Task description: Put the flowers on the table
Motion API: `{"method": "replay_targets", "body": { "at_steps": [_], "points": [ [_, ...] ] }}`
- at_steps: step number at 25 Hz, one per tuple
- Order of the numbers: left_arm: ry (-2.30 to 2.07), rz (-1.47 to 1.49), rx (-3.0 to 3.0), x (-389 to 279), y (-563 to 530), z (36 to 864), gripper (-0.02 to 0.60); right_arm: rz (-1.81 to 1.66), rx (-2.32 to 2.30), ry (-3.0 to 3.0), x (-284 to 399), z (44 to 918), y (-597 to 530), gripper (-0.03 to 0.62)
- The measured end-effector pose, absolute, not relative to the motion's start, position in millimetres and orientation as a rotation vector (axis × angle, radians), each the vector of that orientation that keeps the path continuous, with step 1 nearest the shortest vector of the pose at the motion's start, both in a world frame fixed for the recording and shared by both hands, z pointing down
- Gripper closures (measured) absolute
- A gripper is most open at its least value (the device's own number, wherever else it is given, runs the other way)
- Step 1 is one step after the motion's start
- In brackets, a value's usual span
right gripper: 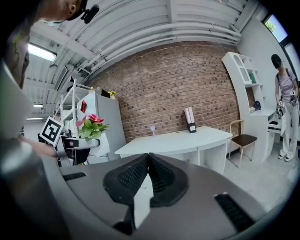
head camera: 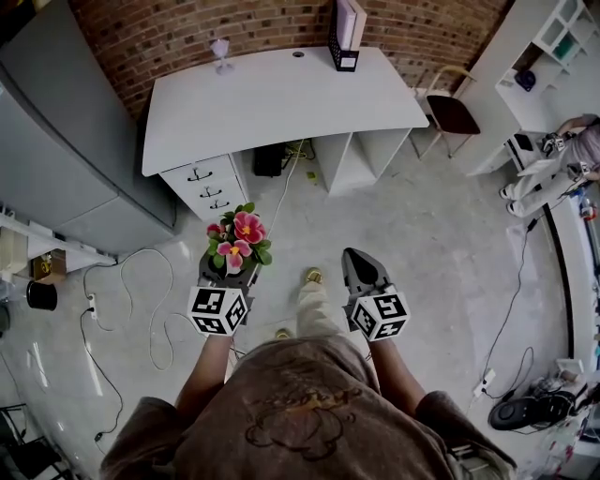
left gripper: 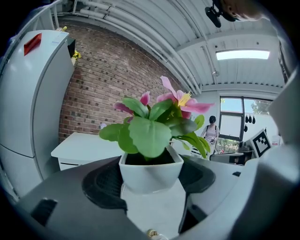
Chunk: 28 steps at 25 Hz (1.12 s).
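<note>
1. While the person stands back on the pale grey floor point(head camera: 441, 244), the biggest thing ahead is the white table with the rounded top point(head camera: 281, 98). It sits against the red brick wall point(head camera: 187, 28), with drawers at its left end and open shelves further right. Nothing from the task is on it yet.
2. Off to the left there's a tall grey metal cabinet point(head camera: 56, 141), right beside the table's left end.
3. The left gripper point(head camera: 229, 272) is held out over the floor in front of the drawers, well apart from the table top. Its jaws are pinching the pot from both sides, one pad on each side wall.
4. The right gripper point(right gripper: 147, 161) is just beside the left one at about the same height. Its jaws are pressed together tip to tip with nothing between them.
5. So the pink flowers with green leaves in a small square white pot point(left gripper: 151, 140) are sitting upright between the left gripper's jaws. The blooms and leaves stick up and out past the pads. From the right gripper's camera you can see them off to the left, about level with the table top.
6. Small stuff on the table: a black file holder point(head camera: 345, 52) with pale folders at the back right, and a small pale stemmed glass point(head camera: 221, 54) at the back left, well apart from each other.
</note>
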State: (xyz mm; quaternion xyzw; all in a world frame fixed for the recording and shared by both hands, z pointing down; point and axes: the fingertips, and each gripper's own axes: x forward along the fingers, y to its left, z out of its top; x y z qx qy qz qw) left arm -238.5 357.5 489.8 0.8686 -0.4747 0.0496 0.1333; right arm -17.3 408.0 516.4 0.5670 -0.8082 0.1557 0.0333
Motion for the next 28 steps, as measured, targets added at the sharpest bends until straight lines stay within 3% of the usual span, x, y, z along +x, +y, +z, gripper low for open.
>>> {"method": "replay_targets", "body": {
  "at_steps": [15, 28],
  "points": [
    [-1.429, 0.122, 2.491, -196.8, 217.1, 476.8, 0.224, 0.504, 1.664, -2.547, 13.8, 508.1, 260.9, 0.589],
    [-1.508, 0.103, 2.441, -141.4, 108.6, 473.0, 0.224, 0.498, 1.628, -2.581, 82.6, 503.7, 138.8, 0.590]
  ]
}}
